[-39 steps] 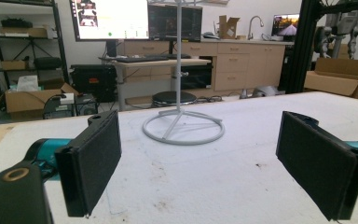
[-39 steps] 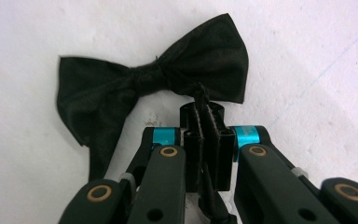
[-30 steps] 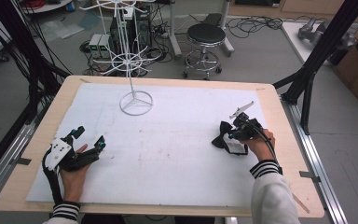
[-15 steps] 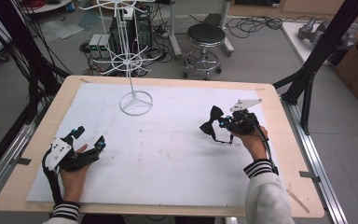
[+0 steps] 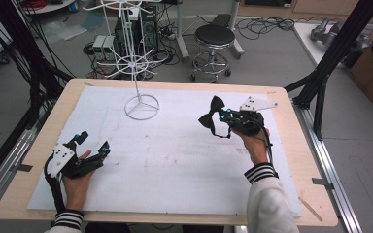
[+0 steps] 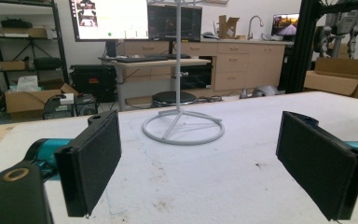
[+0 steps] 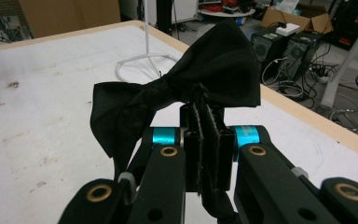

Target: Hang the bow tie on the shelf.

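Since a second ago the right hand-held gripper (image 5: 223, 121) has lifted off the table (image 5: 175, 160) and travelled up-frame and leftward in the high view, carrying the black bow tie (image 5: 211, 115) with it. The bow tie, formerly down at the white mat in the right part of the frame, now hangs clear of the surface at centre right, partway toward the white wire stand (image 5: 137, 68) at upper centre. I judge this to mean the pick-up is complete and the carry toward the stand is in hand — hanging remains to be done.

Right hand-held gripper: clenched tight on the bow tie. In the right gripper view its jaws stand pressed together at the lower middle of the frame, pinching the strap just below the knot; the two wings of the bow tie (image 7: 177, 88) spread above them, one up-right, one drooping left. The stand's ring base (image 7: 142, 63) lies beyond, at upper centre, well apart.

Left hand-held gripper (image 5: 91, 145): released, jaws wide, nothing between them. It rests at lower left of the high view on the mat. In the left gripper view its two black pads (image 6: 93, 163) flank the frame, with the stand's base (image 6: 182, 129) between them in the distance — untouched.
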Motion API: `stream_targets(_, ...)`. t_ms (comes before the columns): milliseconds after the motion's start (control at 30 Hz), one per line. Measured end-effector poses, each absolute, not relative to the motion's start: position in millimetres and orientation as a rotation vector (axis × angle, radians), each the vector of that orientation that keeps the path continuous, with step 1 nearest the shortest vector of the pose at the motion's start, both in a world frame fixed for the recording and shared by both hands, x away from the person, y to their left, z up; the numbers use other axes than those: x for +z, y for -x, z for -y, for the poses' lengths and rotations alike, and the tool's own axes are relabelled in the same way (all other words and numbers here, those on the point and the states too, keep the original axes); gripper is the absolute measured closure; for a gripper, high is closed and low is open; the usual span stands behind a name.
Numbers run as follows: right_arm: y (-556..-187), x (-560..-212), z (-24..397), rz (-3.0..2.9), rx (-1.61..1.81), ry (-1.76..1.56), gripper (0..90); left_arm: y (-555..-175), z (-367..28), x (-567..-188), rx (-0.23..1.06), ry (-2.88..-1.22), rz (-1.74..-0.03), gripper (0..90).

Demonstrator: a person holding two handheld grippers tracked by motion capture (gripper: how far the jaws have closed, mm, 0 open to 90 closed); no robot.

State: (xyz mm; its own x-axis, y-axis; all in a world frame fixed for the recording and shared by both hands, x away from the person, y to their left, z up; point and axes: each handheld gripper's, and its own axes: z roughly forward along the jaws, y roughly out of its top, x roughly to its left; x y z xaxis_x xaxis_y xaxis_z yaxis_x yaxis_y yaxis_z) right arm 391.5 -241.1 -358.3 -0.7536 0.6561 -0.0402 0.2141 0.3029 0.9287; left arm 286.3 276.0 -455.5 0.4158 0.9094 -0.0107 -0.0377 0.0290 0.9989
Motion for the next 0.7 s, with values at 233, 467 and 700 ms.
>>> stream_targets(233,-394,-356,229,-2.128,1.482,-0.767,86.5,-286,-276,-455,0.895,-1.338,-0.87,14.4)
stream_targets(467,-404,-338,209,-2.093,1.523,-0.719,86.4,-286,-276,-455,0.896,-1.337,-0.869,14.3)
stream_targets(700,-411,-329,188,-2.082,1.541,-0.681,86.5,-286,-276,-456,0.894,-1.336,-0.869,14.3)
